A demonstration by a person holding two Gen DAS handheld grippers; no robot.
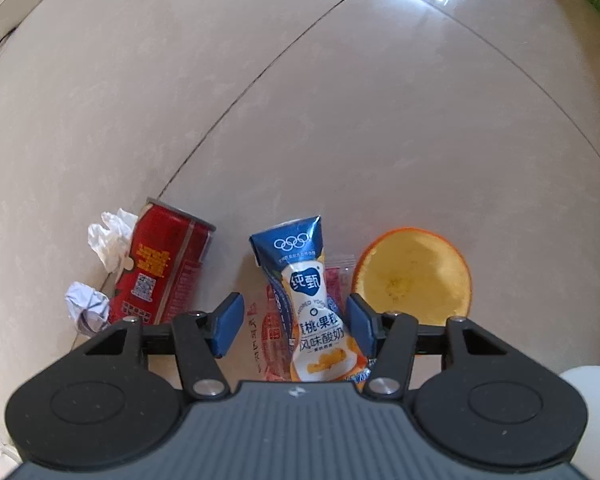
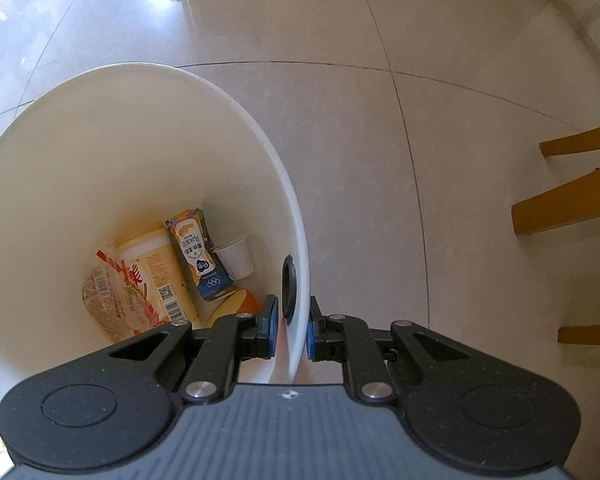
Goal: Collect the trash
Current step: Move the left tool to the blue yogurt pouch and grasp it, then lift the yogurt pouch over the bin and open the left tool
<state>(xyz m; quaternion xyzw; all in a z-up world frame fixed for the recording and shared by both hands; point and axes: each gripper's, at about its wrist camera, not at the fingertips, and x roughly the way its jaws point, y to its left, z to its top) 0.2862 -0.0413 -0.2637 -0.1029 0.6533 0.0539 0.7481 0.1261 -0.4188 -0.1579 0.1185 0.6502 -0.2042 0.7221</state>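
Pointing down at a tiled floor, the left gripper straddles a yogurt pouch lying between its blue pads. The right-hand pad sits against the pouch's edge while the left-hand one stands clear of it, so the jaws are parted rather than clamped. Under the pouch lies a flat red-printed wrapper, and a small pink sachet peeks out just beyond the pouch's right edge. To the right, near the pouch, an orange peel rests cup-side up. To the left, a red can lies on its side, with one paper wad just beside its near end and a second wad touching its far end. Farther off, bright window glare falls on the tiles.

On the right wrist view, the right gripper is pinched tight on the rim of a white bin, one pad inside the wall and one outside. A black round fitting sits on the bin's inner wall just beyond the pads. Inside, at the bottom, lie an orange piece nearest the gripper, a clear food bag, a yellow cup on its side, a second yogurt pouch and a small white cup. Beyond the bin the tiles run on, and wooden chair legs stand at the right edge.
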